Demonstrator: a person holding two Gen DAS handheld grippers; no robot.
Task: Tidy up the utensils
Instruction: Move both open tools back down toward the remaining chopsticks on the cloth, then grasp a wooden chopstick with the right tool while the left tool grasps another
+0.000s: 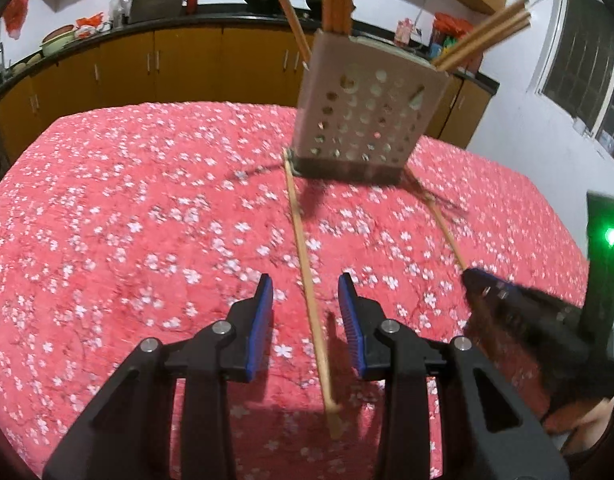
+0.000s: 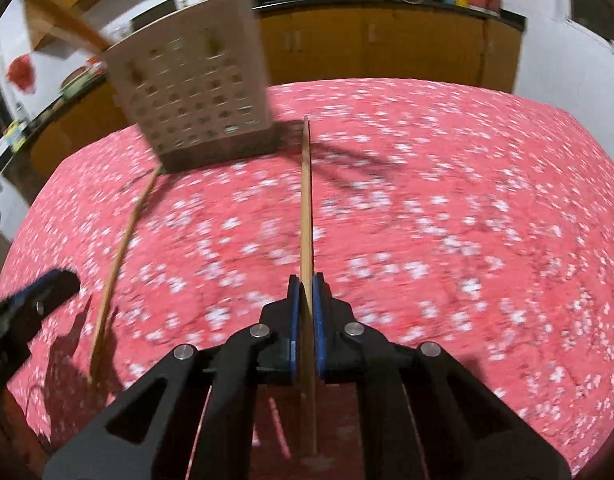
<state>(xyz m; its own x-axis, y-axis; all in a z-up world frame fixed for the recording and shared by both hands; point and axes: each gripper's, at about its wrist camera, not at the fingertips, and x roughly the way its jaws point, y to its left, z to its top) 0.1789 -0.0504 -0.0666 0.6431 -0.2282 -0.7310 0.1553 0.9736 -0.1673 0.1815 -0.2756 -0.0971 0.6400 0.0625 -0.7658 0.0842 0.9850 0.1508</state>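
A perforated white utensil holder (image 1: 363, 108) (image 2: 191, 96) stands on the red flowered tablecloth (image 1: 127, 208) with several wooden chopsticks sticking out of its top. One loose chopstick (image 1: 307, 280) (image 2: 115, 264) lies on the cloth between the blue pads of my left gripper (image 1: 306, 286), which is open and does not touch it. A second chopstick (image 2: 306, 200) (image 1: 447, 228) runs from the holder's base into my right gripper (image 2: 306, 284), whose pads are shut on it. The right gripper (image 1: 477, 276) shows at the right of the left wrist view.
Brown kitchen cabinets (image 1: 179, 60) with a dark counter run behind the table, carrying pots, bottles and bags. A window (image 1: 587, 80) is at the right. The tablecloth spreads wide to the left of the holder.
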